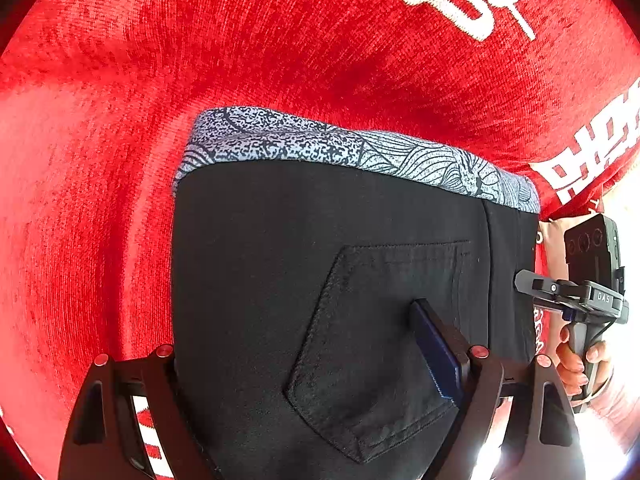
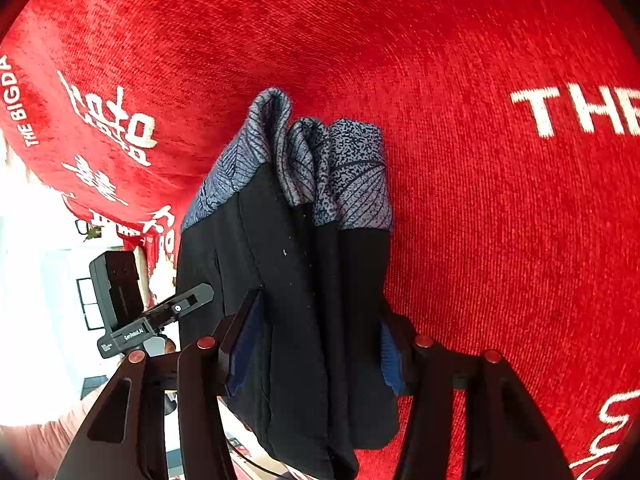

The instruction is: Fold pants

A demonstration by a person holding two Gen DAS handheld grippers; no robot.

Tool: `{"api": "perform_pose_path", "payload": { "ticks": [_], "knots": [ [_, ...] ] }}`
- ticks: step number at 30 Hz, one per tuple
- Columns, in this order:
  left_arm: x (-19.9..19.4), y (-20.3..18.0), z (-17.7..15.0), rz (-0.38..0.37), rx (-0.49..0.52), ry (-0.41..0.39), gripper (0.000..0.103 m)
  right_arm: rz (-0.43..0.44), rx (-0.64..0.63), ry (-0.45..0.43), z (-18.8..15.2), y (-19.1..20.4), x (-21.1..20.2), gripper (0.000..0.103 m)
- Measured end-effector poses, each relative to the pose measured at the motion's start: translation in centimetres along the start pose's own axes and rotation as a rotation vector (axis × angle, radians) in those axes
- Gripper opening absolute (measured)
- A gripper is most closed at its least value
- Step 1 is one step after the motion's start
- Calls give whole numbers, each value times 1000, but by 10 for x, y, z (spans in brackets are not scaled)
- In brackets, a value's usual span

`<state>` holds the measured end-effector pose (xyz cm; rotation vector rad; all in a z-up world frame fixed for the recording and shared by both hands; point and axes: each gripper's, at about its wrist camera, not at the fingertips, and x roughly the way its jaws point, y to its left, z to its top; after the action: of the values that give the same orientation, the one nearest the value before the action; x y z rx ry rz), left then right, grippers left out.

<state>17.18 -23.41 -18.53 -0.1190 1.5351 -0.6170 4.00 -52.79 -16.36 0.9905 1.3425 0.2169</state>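
Here both claws clamp the black cotton pants (image 1: 320,280) with patterned grey waistband (image 1: 340,148) above the red cloth (image 1: 240,40); the right claw (image 2: 316,356) holds bunched layers that could slip, while the left claw (image 1: 312,364) pinches flat fabric.

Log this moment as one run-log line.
left claw: shut on pants | right claw: shut on pants | pants: lifted over red cloth | fold: unfinished

One pair of black pants (image 1: 320,280), two claws (image 1: 304,360) (image 2: 312,352), one red cloth (image 1: 240,40).
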Motion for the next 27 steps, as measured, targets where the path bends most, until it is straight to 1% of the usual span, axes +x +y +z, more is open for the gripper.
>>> {"api": "perform_pose_path", "payload": {
  "ticks": [3, 7, 12, 15, 18, 20, 23, 27],
  "knots": [
    [-4, 3, -3, 1, -3, -7, 87, 17, 28, 16, 0, -5, 1, 61],
    [-5, 4, -4, 4, -11, -11, 87, 7, 38, 26, 2, -4, 3, 62],
    [-10, 4, -4, 21, -17, -12, 86, -28, 27, 6, 0, 5, 4, 59],
    [-14, -2, -4, 44, -18, -22, 83, -40, 21, -2, -2, 9, 4, 54],
    [-20, -8, -6, 75, -8, -42, 78, -46, 16, -8, -3, 14, 2, 49],
    [-26, -11, -9, 88, -4, -57, 71, -45, 19, -10, -3, 18, 1, 48],
    [-35, -12, -11, 87, -10, -69, 65, -38, 28, -9, -3, 21, -1, 46],
    [-43, -15, -12, 92, -6, -71, 63, -28, 31, -8, -3, 22, -7, 44]
  ]
}}
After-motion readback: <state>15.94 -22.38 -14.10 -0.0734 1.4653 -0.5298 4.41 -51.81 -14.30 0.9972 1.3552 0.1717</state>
